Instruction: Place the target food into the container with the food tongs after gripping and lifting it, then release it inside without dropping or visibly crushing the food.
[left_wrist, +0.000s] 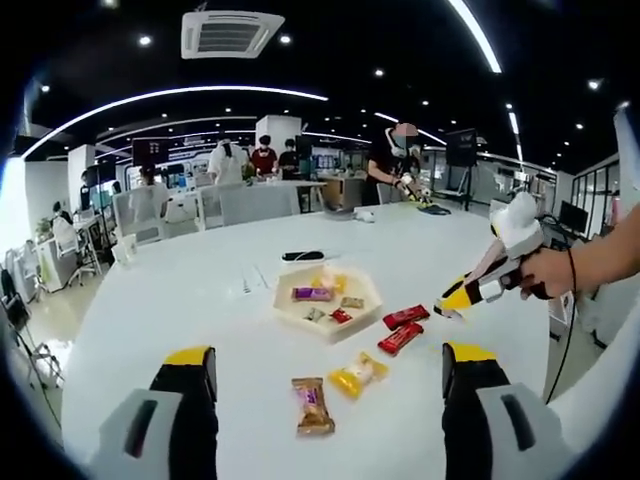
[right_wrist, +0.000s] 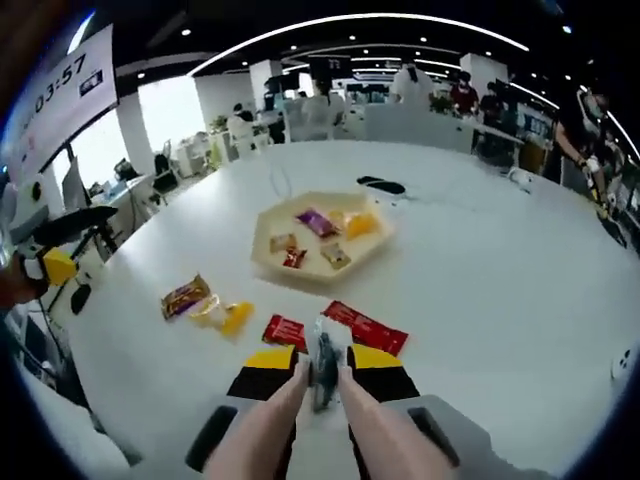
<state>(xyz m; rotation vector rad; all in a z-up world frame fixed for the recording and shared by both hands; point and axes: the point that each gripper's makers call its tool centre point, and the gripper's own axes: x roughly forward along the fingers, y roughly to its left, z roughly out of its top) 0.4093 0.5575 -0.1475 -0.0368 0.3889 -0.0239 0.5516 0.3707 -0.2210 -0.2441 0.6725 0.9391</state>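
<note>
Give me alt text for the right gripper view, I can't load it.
The right gripper holds food tongs between its jaws, just short of two red snack packets on a white table. Beyond them a pale tray holds several wrapped snacks; a brown and a yellow packet lie left.

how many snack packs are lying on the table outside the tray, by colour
red packs: 2
yellow pack: 1
brown pack: 1
total: 4 on the table, outside the tray
</note>
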